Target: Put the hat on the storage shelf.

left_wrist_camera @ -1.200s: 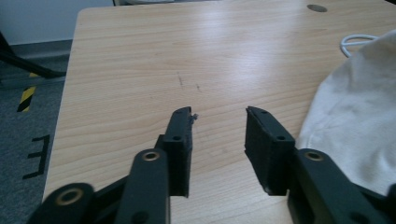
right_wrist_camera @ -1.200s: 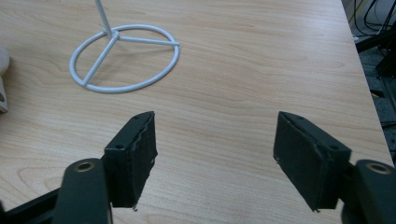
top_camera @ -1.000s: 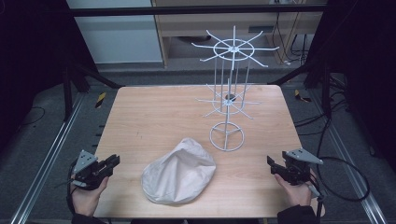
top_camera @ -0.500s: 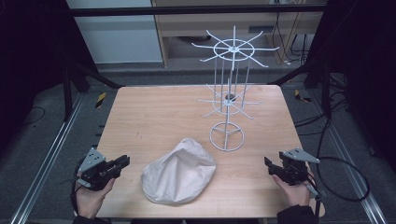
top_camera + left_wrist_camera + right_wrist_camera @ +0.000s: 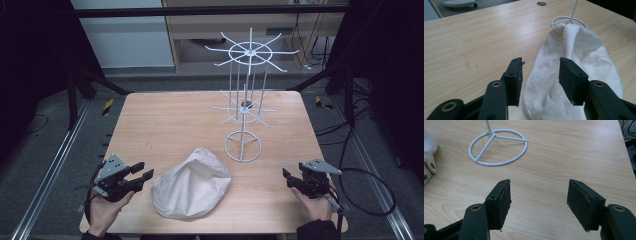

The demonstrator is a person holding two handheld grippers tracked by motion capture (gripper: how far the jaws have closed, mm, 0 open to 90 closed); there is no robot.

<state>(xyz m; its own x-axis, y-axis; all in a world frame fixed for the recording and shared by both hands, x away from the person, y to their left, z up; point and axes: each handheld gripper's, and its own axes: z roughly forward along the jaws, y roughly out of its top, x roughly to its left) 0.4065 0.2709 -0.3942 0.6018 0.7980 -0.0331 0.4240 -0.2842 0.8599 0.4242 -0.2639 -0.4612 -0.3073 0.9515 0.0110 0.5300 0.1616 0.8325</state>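
White cloth cap (image 5: 191, 183) lying low in the frame's centre on the light wooden table (image 5: 170, 120), left gripper (image 5: 141, 176) just beside it, jaws just opened, empty, right gripper (image 5: 286, 176) lower right, jaws open, empty, white wire rack (image 5: 243, 105) behind.

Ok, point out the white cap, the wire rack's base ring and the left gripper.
white cap (image 5: 192, 184), high view, middle of its crown.
base ring (image 5: 499, 148), right gripper view, a spoke inside the ring.
left gripper (image 5: 540, 71), left gripper view, midway between its open jaws.

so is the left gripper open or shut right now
Open. The left gripper has just been opening; its black pads stand apart with nothing pinched between them, aimed at the white cloth cap lying on the table.
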